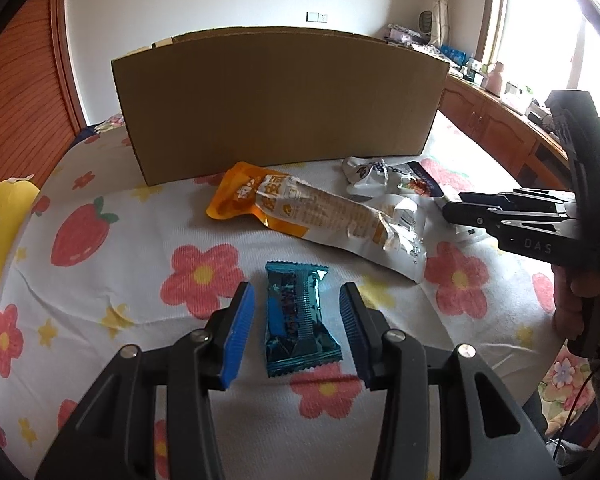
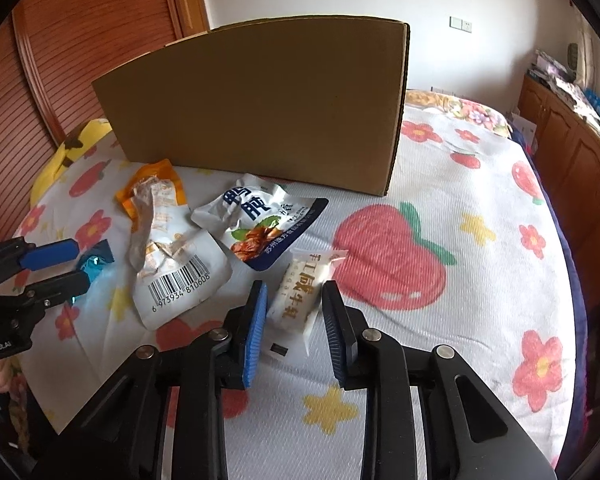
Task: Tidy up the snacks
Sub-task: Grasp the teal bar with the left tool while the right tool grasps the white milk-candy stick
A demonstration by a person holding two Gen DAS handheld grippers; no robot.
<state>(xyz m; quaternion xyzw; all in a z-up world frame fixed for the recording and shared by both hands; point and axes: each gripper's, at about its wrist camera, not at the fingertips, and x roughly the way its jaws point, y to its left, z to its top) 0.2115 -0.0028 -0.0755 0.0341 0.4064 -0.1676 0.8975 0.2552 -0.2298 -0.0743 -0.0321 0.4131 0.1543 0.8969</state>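
A teal snack packet [image 1: 298,318] lies on the flowered bedcover between the open jaws of my left gripper [image 1: 297,306]; the pads do not touch it. It also shows in the right wrist view [image 2: 96,262]. A small white candy packet [image 2: 306,292] lies between the open jaws of my right gripper [image 2: 293,300]. An orange and white pouch [image 1: 320,220] and a white and navy pouch [image 2: 260,220] lie in front of a tall cardboard box [image 1: 280,108]. The right gripper [image 1: 456,210] shows at the right of the left wrist view.
The bed has a strawberry and flower cover [image 2: 440,320]. A yellow plush toy [image 1: 0,232] lies at the left edge. Wooden cabinets [image 2: 580,168] with clutter run along the right wall. A slatted wooden wardrobe [image 2: 80,60] stands behind the bed at left.
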